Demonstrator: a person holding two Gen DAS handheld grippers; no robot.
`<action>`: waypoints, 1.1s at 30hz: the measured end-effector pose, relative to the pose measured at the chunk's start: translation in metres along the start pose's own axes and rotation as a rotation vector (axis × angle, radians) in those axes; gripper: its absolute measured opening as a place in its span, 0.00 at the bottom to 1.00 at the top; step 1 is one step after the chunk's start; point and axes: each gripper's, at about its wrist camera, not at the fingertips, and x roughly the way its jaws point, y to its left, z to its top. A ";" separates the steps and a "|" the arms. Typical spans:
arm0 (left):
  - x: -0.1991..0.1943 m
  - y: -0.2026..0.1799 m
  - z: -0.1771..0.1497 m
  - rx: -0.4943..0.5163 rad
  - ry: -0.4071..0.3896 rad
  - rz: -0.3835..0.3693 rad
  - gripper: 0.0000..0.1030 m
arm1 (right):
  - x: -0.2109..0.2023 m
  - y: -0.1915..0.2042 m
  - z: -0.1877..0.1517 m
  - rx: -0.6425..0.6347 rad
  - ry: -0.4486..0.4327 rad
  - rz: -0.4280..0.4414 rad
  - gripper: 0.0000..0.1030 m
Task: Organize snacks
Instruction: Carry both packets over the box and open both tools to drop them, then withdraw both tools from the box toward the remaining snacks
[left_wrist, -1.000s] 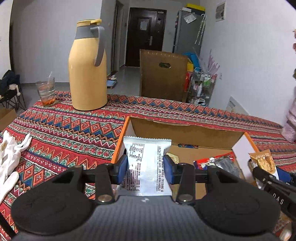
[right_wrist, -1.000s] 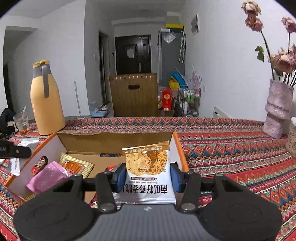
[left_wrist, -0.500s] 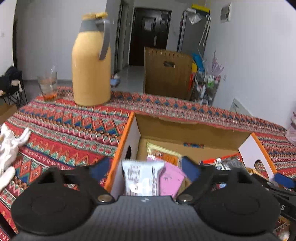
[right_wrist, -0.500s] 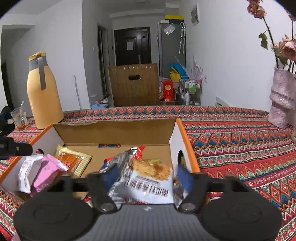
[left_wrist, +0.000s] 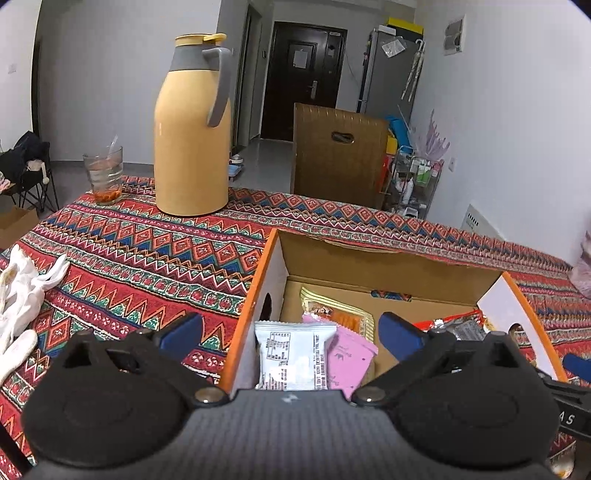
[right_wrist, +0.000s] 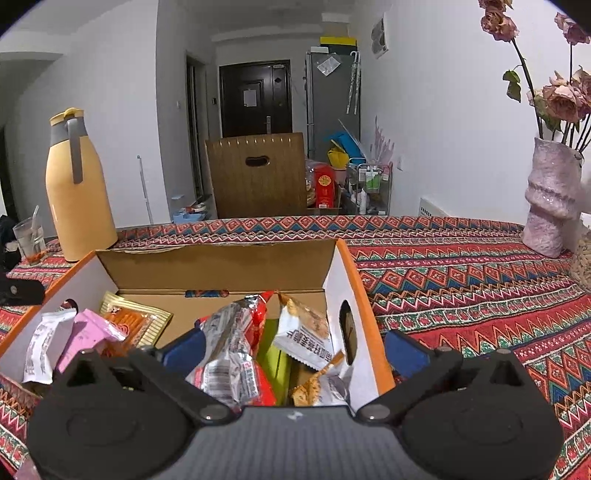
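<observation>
An open cardboard box (left_wrist: 258, 288) with orange edges sits on the patterned tablecloth. My left gripper (left_wrist: 290, 328) hovers over its left end with the jaws opening; a white packet (left_wrist: 291, 354) lies loose in the box below them, beside a pink packet (left_wrist: 349, 358) and a yellow one (left_wrist: 340, 314). My right gripper (right_wrist: 293, 349) hangs over the right end of the box (right_wrist: 354, 273), jaws also opening. A biscuit packet (right_wrist: 303, 332) leans free against the box wall, next to a red and silver packet (right_wrist: 236, 343). Neither gripper's pads touch anything.
A tall yellow thermos (left_wrist: 192, 140) and a glass (left_wrist: 105, 173) stand at the far left of the table. White gloves (left_wrist: 22, 288) lie at the left edge. A pink vase (right_wrist: 550, 199) with dried flowers stands at the far right. A wooden chair (right_wrist: 258, 173) is behind the table.
Both grippers have opened wide. The white packet dropped from the left jaws into the box, and the biscuit packet fell from the right jaws into its right end.
</observation>
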 end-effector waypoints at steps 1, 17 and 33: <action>-0.002 0.001 0.000 0.001 -0.003 0.004 1.00 | -0.001 -0.001 -0.001 0.002 0.001 0.000 1.00; -0.046 0.045 -0.018 -0.011 -0.065 -0.001 1.00 | -0.054 -0.024 -0.016 0.049 -0.080 0.037 1.00; -0.082 0.063 -0.074 0.022 -0.048 -0.017 1.00 | -0.108 -0.035 -0.063 0.018 -0.078 0.040 1.00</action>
